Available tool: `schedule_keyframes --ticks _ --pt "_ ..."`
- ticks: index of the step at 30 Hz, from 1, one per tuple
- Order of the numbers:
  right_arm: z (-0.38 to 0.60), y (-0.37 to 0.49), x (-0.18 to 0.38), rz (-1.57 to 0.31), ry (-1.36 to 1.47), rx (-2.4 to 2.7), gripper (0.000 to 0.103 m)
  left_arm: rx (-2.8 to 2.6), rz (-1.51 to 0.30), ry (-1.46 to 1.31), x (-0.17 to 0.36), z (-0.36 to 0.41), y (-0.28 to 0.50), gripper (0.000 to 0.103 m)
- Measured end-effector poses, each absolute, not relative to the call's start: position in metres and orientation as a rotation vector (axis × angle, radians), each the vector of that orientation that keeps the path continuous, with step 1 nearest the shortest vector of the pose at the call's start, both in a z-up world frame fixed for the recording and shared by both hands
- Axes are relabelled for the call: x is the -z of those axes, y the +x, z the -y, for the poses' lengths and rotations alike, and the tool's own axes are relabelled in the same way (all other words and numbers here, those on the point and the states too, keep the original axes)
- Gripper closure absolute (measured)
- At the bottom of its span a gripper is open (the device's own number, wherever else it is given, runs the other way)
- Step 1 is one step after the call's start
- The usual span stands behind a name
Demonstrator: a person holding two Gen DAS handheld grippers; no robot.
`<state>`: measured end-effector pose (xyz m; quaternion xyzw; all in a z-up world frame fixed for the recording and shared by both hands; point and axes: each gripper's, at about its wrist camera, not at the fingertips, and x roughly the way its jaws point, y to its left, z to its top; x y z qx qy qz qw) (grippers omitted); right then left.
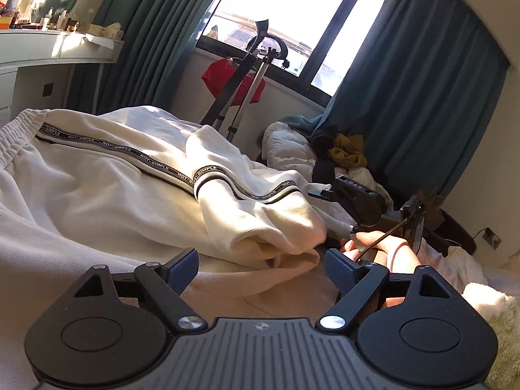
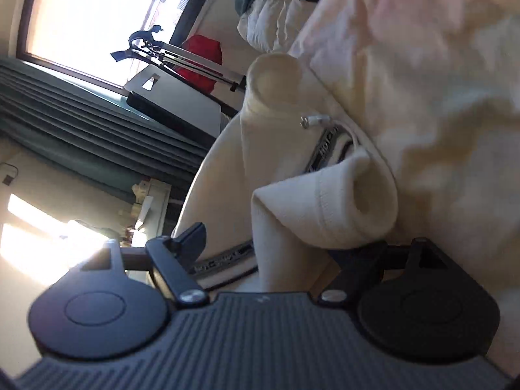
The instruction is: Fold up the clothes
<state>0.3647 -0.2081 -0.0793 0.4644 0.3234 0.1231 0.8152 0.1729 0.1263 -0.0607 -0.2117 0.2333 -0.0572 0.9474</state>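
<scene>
Mid-fold: the cream jogging trousers with the lettered side tape [image 1: 136, 162] lie doubled over, left gripper [image 1: 261, 269] gaping empty beside their cuff, right gripper [image 2: 286, 240] spread around that cuff, which next wants pinching.

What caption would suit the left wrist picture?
Open left gripper hovers before cream sweatpants on the bed, right gripper alongside.

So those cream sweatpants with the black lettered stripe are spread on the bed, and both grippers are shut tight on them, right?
Not quite. The cream sweatpants with the black lettered stripe do lie on the bed, but the left wrist view shows the left gripper open, holding nothing. The right gripper also looks open.
</scene>
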Motion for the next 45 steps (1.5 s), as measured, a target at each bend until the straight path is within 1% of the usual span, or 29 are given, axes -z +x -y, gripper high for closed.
schedule_keyframes --ticks 1,2,3,4,5,6,8,12,17,19,20,23,25,26,27,28,34,35,37,38,39,40,42,45 --pt "0.208 0.369 0.075 -0.678 0.962 -0.241 0.030 0.114 -0.482 -0.440 0.063 -0.128 0.176 0.016" --pt "0.209 0.373 0.070 -0.670 0.940 -0.218 0.042 0.112 -0.486 -0.447 0.065 -0.129 0.177 0.016" --pt "0.212 0.376 0.065 -0.666 0.914 -0.193 0.062 0.110 -0.487 -0.449 0.067 -0.129 0.180 0.016" --pt "0.215 0.378 0.060 -0.659 0.871 -0.164 0.076 0.108 -0.488 -0.451 0.069 -0.130 0.182 0.016" --pt "0.221 0.378 0.053 -0.641 0.833 -0.137 0.095 0.107 -0.486 -0.447 0.069 -0.129 0.183 0.016" --pt "0.229 0.376 0.047 -0.616 0.806 -0.113 0.098 0.107 -0.485 -0.444 0.069 -0.128 0.183 0.016" --pt "0.253 0.371 0.032 -0.550 0.786 -0.078 0.100 0.110 -0.485 -0.437 0.070 -0.127 0.184 0.016" --pt "0.317 0.363 0.003 -0.439 0.750 -0.016 0.100 0.106 -0.486 -0.436 0.069 -0.123 0.183 0.016" --pt "0.369 0.352 -0.005 -0.509 0.791 -0.018 0.100 0.114 -0.493 -0.444 0.067 -0.117 0.184 0.016" --pt "0.369 0.351 -0.002 -0.528 0.804 -0.043 0.099 0.110 -0.495 -0.425 0.068 -0.113 0.183 0.016" --pt "0.366 0.352 0.000 -0.536 0.807 -0.061 0.097 0.108 -0.498 -0.421 0.069 -0.112 0.183 0.016" --pt "0.345 0.356 0.012 -0.586 0.845 -0.145 0.095 0.111 -0.505 -0.415 0.072 -0.111 0.184 0.016" --pt "0.325 0.359 0.019 -0.607 0.831 -0.171 0.082 0.117 -0.505 -0.414 0.073 -0.110 0.184 0.016" --pt "0.315 0.360 0.022 -0.617 0.823 -0.184 0.059 0.119 -0.505 -0.413 0.073 -0.109 0.185 0.016" --pt "0.306 0.361 0.026 -0.627 0.816 -0.196 0.038 0.119 -0.504 -0.411 0.074 -0.109 0.185 0.016" --pt "0.296 0.363 0.029 -0.637 0.809 -0.209 0.035 0.120 -0.504 -0.410 0.074 -0.109 0.186 0.016" --pt "0.249 0.376 0.046 -0.683 0.749 -0.212 0.036 0.128 -0.503 -0.410 0.081 -0.109 0.190 0.016" --pt "0.246 0.377 0.048 -0.694 0.756 -0.215 0.040 0.129 -0.503 -0.410 0.082 -0.108 0.190 0.016" --pt "0.239 0.377 0.047 -0.700 0.732 -0.229 0.054 0.133 -0.504 -0.404 0.083 -0.107 0.191 0.016" --pt "0.235 0.374 0.041 -0.683 0.669 -0.246 0.069 0.136 -0.503 -0.400 0.083 -0.106 0.191 0.016" --pt "0.231 0.371 0.035 -0.666 0.605 -0.262 0.078 0.138 -0.502 -0.396 0.082 -0.106 0.191 0.016" --pt "0.227 0.368 0.029 -0.648 0.541 -0.277 0.083 0.142 -0.501 -0.397 0.082 -0.105 0.191 0.016" --pt "0.230 0.360 0.013 -0.598 0.435 -0.295 0.087 0.147 -0.505 -0.392 0.083 -0.104 0.191 0.016" --pt "0.257 0.351 -0.008 -0.554 0.373 -0.261 0.087 0.151 -0.502 -0.372 0.084 -0.101 0.191 0.016"
